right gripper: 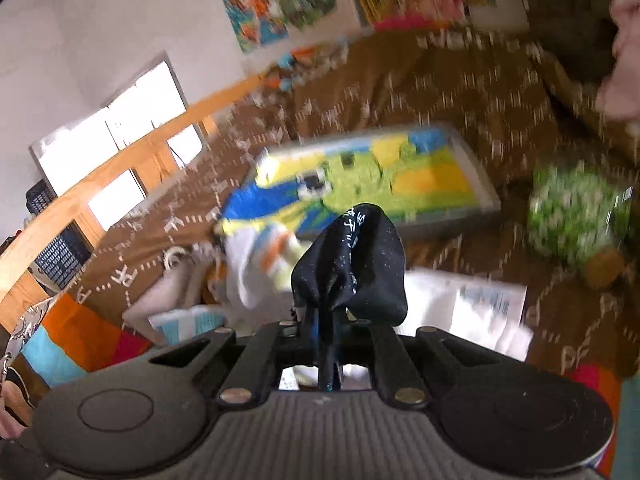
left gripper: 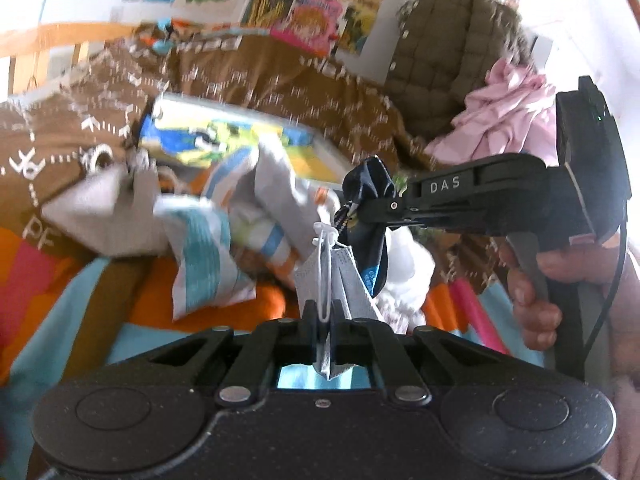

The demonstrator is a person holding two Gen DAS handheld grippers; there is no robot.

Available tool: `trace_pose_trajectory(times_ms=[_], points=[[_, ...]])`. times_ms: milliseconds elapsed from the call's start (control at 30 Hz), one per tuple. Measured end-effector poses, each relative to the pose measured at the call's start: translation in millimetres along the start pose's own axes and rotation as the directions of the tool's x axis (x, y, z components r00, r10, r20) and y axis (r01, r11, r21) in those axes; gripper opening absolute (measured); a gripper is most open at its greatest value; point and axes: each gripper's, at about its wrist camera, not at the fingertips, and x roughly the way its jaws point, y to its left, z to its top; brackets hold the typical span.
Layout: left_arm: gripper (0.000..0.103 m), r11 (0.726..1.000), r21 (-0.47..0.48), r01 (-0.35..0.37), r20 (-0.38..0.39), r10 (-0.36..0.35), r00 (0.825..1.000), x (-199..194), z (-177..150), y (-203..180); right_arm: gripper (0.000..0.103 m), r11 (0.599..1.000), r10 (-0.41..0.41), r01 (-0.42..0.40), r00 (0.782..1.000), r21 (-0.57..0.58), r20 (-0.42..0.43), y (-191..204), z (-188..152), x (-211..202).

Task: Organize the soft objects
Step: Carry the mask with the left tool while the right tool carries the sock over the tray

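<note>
My left gripper (left gripper: 325,312) is shut on a grey face mask (left gripper: 344,280), whose white ear loops hang up between the fingers. The right gripper (left gripper: 356,209) reaches in from the right in a person's hand (left gripper: 536,300), just beyond the mask. It is shut on a dark navy cloth (left gripper: 370,184) with a light print. In the right wrist view the same cloth (right gripper: 360,272) bunches above the closed right gripper (right gripper: 325,320). A heap of grey, white and teal-striped socks (left gripper: 208,240) lies on the bed to the left, and the heap (right gripper: 256,272) also shows there.
A flat box with a bright cartoon lid (left gripper: 224,140) (right gripper: 360,176) rests on the brown patterned bedspread (left gripper: 280,76). A pink garment (left gripper: 504,120) and an olive quilted jacket (left gripper: 448,52) lie at the back right. A green plush (right gripper: 576,216), a white packet (right gripper: 472,308) and a wooden rail (right gripper: 120,160) are nearby.
</note>
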Motion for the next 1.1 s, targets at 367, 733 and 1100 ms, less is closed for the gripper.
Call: trace_pose_trajectory(times_ms=[367,733,1100], points=[[0.005,0.999,0.005,-0.036,0.21,0.034,0.977,-23,23,-2,0.007,0.999,0.0,0.01,0.966,-0.036,0.259,3,17,-31],[0.005,0.993,-0.058,-0.106,0.355,0.12,0.927,15,111,32,0.007,1.0,0.003,-0.009,0.951,0.021,0.308,-5,65,19],[0.005,0.976,-0.134,-0.169,0.346,0.206,0.915,81,157,108,0.007,0.996,0.044,-0.067,0.955,0.067,0.292,5,103,117]])
